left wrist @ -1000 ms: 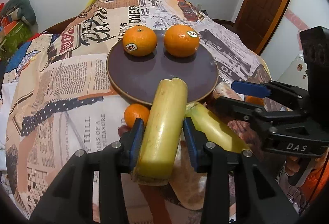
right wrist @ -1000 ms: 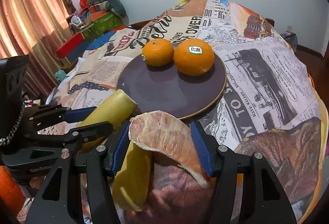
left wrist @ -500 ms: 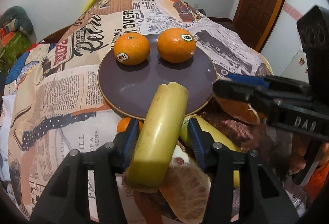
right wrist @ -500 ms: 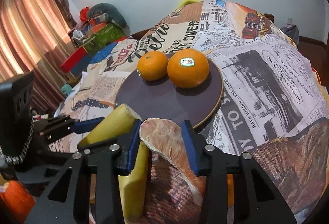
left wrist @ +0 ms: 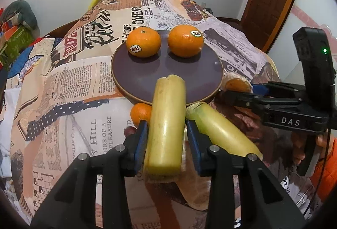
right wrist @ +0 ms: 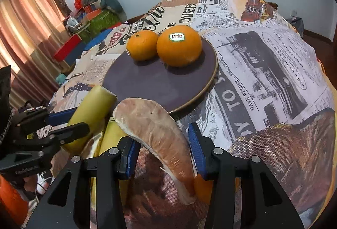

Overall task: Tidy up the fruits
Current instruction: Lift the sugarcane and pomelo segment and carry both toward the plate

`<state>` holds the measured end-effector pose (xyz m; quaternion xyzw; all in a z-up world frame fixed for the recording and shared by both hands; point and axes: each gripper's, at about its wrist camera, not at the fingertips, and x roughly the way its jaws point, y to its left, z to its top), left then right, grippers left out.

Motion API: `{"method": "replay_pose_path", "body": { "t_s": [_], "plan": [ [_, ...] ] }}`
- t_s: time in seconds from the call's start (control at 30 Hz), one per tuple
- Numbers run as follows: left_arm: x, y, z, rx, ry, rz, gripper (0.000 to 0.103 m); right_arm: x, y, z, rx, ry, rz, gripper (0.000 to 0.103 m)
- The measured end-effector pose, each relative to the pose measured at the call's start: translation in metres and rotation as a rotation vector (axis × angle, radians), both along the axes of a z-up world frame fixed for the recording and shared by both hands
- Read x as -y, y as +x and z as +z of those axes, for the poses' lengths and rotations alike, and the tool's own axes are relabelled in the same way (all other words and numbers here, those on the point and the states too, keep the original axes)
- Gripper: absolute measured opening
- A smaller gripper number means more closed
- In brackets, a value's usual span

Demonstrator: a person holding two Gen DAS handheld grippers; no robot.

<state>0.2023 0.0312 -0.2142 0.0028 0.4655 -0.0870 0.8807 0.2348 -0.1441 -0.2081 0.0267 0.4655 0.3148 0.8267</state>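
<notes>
A dark plate [left wrist: 147,81] holds two oranges [left wrist: 143,42]. The left gripper [left wrist: 166,134] grasps a yellow stalk piece [left wrist: 166,123]. The right gripper [right wrist: 163,150] grasps a pomelo wedge [right wrist: 155,132].

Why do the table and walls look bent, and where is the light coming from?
Both wrist views use fisheye lenses, so the tablecloth bulges and the corners go black. In the right wrist view, soft shadows lie under the oranges on the plate; the curtain glows with daylight. Everything looks fairly sharp.
</notes>
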Motion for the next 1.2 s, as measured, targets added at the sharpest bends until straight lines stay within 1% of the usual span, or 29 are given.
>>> {"method": "replay_pose_path", "body": {
  "t_s": [0.07, 0.17, 0.27, 0.37, 0.67, 0.83, 1.07, 1.2],
  "plan": [
    [0.000, 0.004, -0.003, -0.012, 0.014, 0.006, 0.037, 0.000, 0.001, 0.002, 0.003, 0.010, -0.002, 0.034],
    [-0.002, 0.012, -0.004, -0.027, -0.009, 0.014, 0.039, -0.001, 0.000, 0.005, 0.024, 0.011, -0.004, 0.030],
    [-0.003, 0.016, -0.003, -0.028, -0.026, 0.014, 0.039, 0.001, 0.000, 0.007, 0.029, 0.028, -0.006, 0.027],
    [-0.002, 0.020, -0.003, -0.034, -0.024, 0.013, 0.039, 0.003, 0.000, 0.009, 0.030, 0.044, -0.011, 0.025],
    [0.005, 0.018, 0.001, 0.004, 0.012, 0.004, 0.039, 0.003, -0.003, 0.019, 0.044, 0.076, -0.013, 0.021],
    [0.000, 0.009, 0.013, 0.032, -0.024, 0.013, 0.038, 0.004, -0.007, 0.032, 0.073, 0.081, -0.014, 0.021],
    [-0.004, -0.006, 0.037, 0.092, -0.034, 0.030, 0.038, 0.006, -0.013, 0.052, 0.123, 0.090, -0.022, 0.021],
    [-0.008, -0.012, 0.049, 0.124, -0.056, 0.044, 0.037, 0.006, -0.015, 0.061, 0.149, 0.092, -0.026, 0.021]
  ]
}}
